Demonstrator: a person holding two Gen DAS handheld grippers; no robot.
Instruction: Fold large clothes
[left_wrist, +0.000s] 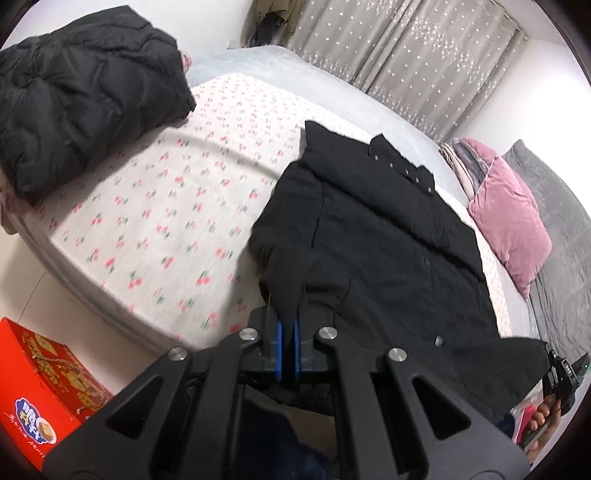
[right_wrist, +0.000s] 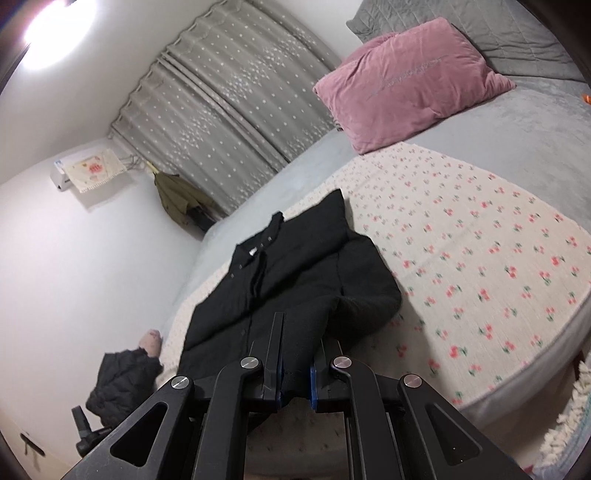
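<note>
A large black button-up jacket (left_wrist: 373, 236) lies on the cherry-print sheet (left_wrist: 155, 206) of the bed, collar at the far end. My left gripper (left_wrist: 287, 328) is shut on the jacket's near hem corner. In the right wrist view the same jacket (right_wrist: 295, 273) stretches away from me, one sleeve folded over its right side. My right gripper (right_wrist: 295, 380) is shut on the other part of the near hem. The right gripper also shows at the lower right edge of the left wrist view (left_wrist: 561, 373), held by a hand.
A black puffer jacket (left_wrist: 81, 99) sits at the bed's far left; it also shows in the right wrist view (right_wrist: 118, 384). A pink pillow (right_wrist: 410, 81) and grey blanket (right_wrist: 498, 33) lie at the head. A red box (left_wrist: 40, 387) stands on the floor. Grey curtains (right_wrist: 229, 122) hang behind.
</note>
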